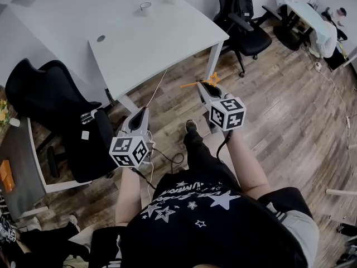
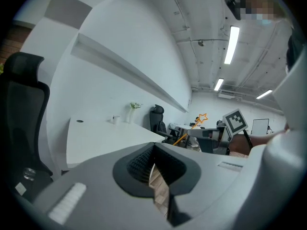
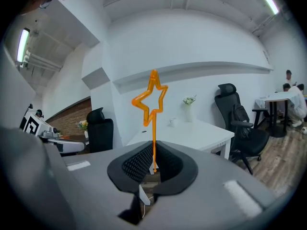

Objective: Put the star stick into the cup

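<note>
My right gripper (image 1: 205,87) is shut on the thin shaft of an orange star stick (image 1: 211,80), whose star end points toward the white table (image 1: 167,38). In the right gripper view the stick (image 3: 152,104) stands upright between the closed jaws (image 3: 153,153). A small white cup (image 1: 145,6) stands at the table's far edge, well ahead of both grippers, and shows again as the cup (image 3: 171,122) and the cup (image 2: 115,120). My left gripper (image 1: 139,114) hangs lower left of the right one, its jaws (image 2: 153,150) together with nothing between them.
A vase of flowers (image 3: 188,110) stands near the cup. Black office chairs sit at the left (image 1: 53,99) and beyond the table's right end (image 1: 242,21). A grey desk (image 1: 17,161) is at the far left. People sit at a far table (image 1: 326,35). Cables lie on the wooden floor (image 1: 167,155).
</note>
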The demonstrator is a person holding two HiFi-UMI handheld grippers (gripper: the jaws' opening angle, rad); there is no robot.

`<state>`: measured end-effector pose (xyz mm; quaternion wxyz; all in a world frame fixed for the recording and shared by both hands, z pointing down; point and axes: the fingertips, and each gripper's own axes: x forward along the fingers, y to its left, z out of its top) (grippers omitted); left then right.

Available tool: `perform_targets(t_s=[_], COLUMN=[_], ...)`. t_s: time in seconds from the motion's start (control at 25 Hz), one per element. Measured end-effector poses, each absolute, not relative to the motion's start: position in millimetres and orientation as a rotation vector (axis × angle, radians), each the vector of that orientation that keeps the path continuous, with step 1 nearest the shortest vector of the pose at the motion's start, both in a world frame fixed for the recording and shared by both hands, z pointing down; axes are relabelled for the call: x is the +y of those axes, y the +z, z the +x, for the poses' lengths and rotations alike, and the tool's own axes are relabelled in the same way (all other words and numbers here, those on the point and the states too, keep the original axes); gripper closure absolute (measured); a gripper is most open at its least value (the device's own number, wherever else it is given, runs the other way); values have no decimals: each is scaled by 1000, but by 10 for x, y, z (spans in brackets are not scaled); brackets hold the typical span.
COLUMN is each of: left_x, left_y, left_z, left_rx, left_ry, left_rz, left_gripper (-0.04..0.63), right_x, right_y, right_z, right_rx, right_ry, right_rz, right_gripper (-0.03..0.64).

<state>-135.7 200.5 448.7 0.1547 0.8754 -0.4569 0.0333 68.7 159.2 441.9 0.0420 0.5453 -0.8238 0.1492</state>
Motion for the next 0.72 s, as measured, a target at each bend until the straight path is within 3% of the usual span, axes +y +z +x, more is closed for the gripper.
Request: perform_targets(t_s=[0.72], left_x=[-425], left_y=[4528], left_z=[-1054], left_rx=[-1450], left_ry=[168], left_rz=[2466], left_gripper=[595], right_x=[-1092], right_y=[4584], right_z=[958], right_rx=[-2571], right_ry=[543], right_rz=[1544], right_gripper=[584])
